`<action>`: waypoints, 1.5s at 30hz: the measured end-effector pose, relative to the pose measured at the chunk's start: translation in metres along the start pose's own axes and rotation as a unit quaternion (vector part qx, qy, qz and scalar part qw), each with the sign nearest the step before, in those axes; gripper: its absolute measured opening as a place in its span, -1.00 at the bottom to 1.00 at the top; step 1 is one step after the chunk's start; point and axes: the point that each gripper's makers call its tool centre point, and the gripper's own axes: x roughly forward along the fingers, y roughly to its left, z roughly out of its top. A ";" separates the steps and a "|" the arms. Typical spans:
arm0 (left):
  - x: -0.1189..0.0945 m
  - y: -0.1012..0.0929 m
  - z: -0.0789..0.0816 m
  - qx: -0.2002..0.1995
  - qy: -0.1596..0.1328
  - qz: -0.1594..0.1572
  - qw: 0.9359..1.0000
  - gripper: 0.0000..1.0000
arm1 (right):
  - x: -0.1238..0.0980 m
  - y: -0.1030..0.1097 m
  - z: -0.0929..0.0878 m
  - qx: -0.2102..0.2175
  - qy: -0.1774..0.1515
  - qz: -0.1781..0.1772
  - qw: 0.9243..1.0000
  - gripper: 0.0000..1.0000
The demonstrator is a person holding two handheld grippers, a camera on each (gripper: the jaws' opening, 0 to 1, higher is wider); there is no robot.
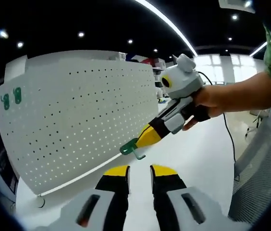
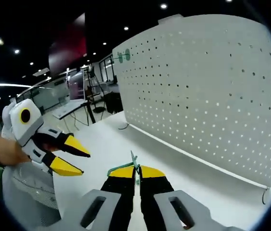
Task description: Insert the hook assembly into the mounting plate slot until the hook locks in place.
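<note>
A: How many hooks?
B: Three green ones: two already on the pegboard (image 1: 78, 120) near its top corner (image 1: 10, 97), and one hook (image 1: 131, 148) pinched in the right gripper (image 1: 142, 141) jaws, above the white desk (image 1: 198, 154).
A: And the left gripper (image 1: 139, 172)?
B: Jaws slightly parted, holding nothing.

Matt white perforated pegboard (image 1: 78, 115); glossy green plastic hook (image 1: 131, 147)
</note>
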 end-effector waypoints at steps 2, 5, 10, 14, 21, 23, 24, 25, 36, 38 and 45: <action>0.000 -0.001 0.000 0.007 0.000 0.000 1.000 -0.65 | 0.000 0.004 0.000 0.000 0.001 0.003 1.000 -0.97; 0.001 -0.004 0.000 0.023 0.003 -0.002 1.000 -0.65 | 0.001 0.010 0.000 0.002 0.003 0.008 1.000 -0.97; 0.003 -0.007 -0.002 0.047 0.010 -0.006 0.999 -0.68 | 0.003 0.017 0.000 0.004 0.007 0.017 1.000 -0.97; 0.003 -0.008 -0.003 0.064 0.016 -0.005 0.998 -0.70 | 0.004 0.021 0.000 0.012 0.009 0.022 1.000 -0.97; 0.004 -0.007 -0.005 0.086 0.022 -0.005 0.996 -0.74 | 0.005 0.026 -0.002 0.026 0.014 0.031 0.999 -0.97; 0.004 -0.007 -0.005 0.090 0.023 -0.005 0.996 -0.75 | 0.005 0.027 -0.002 0.029 0.016 0.033 0.999 -0.97; 0.004 -0.007 -0.005 0.092 0.023 -0.004 0.995 -0.76 | 0.006 0.027 -0.002 0.030 0.017 0.033 0.999 -0.97; 0.004 -0.008 -0.005 0.093 0.023 -0.005 0.995 -0.76 | 0.005 0.028 -0.002 0.030 0.018 0.034 0.999 -0.97; 0.004 -0.012 -0.003 0.116 0.023 -0.010 0.993 -0.88 | 0.004 0.032 -0.006 0.044 0.035 0.039 0.998 -0.98; 0.003 -0.013 -0.002 0.119 0.019 -0.011 0.993 -0.91 | 0.004 0.032 -0.008 0.047 0.039 0.037 0.997 -0.98; 0.003 -0.010 0.002 0.107 0.011 -0.008 0.994 -0.92 | 0.003 0.032 -0.009 0.046 0.043 0.035 0.997 -0.99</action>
